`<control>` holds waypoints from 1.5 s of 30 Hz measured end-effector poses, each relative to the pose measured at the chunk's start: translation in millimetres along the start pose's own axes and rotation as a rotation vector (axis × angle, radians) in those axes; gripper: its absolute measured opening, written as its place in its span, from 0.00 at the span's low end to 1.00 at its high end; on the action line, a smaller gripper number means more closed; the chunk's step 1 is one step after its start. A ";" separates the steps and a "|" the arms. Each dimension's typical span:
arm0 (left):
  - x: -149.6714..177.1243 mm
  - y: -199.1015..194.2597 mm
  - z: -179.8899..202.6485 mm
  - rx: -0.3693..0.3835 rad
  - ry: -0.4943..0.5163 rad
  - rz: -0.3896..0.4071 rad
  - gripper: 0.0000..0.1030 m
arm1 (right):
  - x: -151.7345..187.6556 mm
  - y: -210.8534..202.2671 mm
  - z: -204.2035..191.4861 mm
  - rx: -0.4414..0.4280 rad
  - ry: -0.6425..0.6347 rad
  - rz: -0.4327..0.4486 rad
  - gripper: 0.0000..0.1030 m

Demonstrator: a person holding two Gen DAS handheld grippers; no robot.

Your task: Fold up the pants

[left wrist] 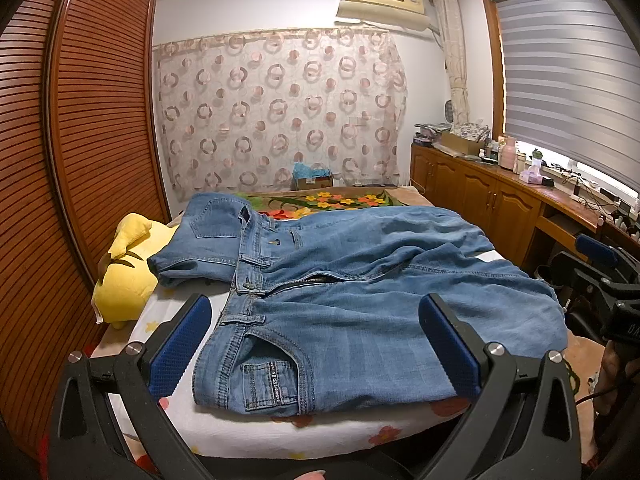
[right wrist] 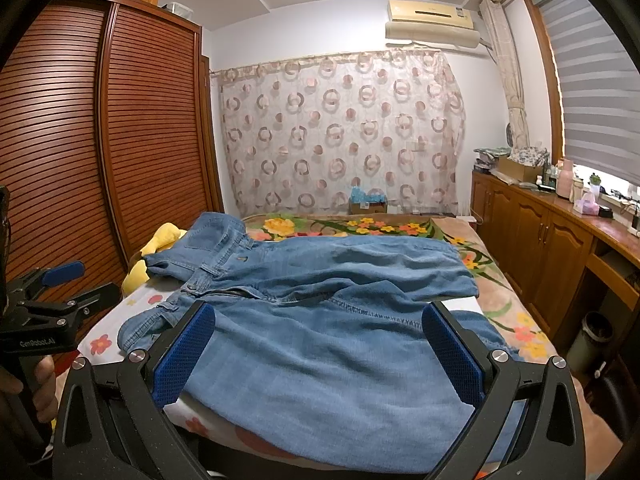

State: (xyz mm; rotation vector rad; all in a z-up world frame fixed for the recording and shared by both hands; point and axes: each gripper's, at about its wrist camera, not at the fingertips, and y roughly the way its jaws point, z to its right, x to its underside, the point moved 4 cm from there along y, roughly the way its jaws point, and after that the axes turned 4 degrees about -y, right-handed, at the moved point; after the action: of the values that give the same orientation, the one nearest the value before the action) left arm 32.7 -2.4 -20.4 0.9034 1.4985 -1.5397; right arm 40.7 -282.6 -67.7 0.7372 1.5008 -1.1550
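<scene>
- The jeans [left wrist: 360, 280] lie spread across the bed [left wrist: 320, 428], waistband toward the left and legs running right; the back panel is flipped up and over at the far left, so the garment is not flat.
- The left gripper [left wrist: 316, 344] hangs over the near waistband and coin pocket with fingers wide apart, holding nothing. A pinch here may catch only the top layer, so the fold would drag the layers askew.
- The right gripper [right wrist: 320, 352] hovers over the near leg, fingers likewise spread and empty. The denim there is rumpled; closing on a ridge could let it slip out mid-lift.
- The yellow plush toy [left wrist: 124, 276] sits touching the flipped waist section, so pulling that end may snag or tip it.
- The near leg hangs over the bed's edge; uneven lifting could slide the jeans off.
</scene>
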 end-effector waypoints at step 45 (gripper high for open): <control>61.1 73.5 -104.8 -0.068 -0.066 -0.226 1.00 | 14.9 36.4 41.3 0.193 0.000 -0.211 1.00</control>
State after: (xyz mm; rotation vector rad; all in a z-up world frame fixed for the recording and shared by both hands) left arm 68.7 99.4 -112.4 0.6555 1.6389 -1.6507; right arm 84.4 -310.5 -91.4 0.7197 1.5082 -1.4744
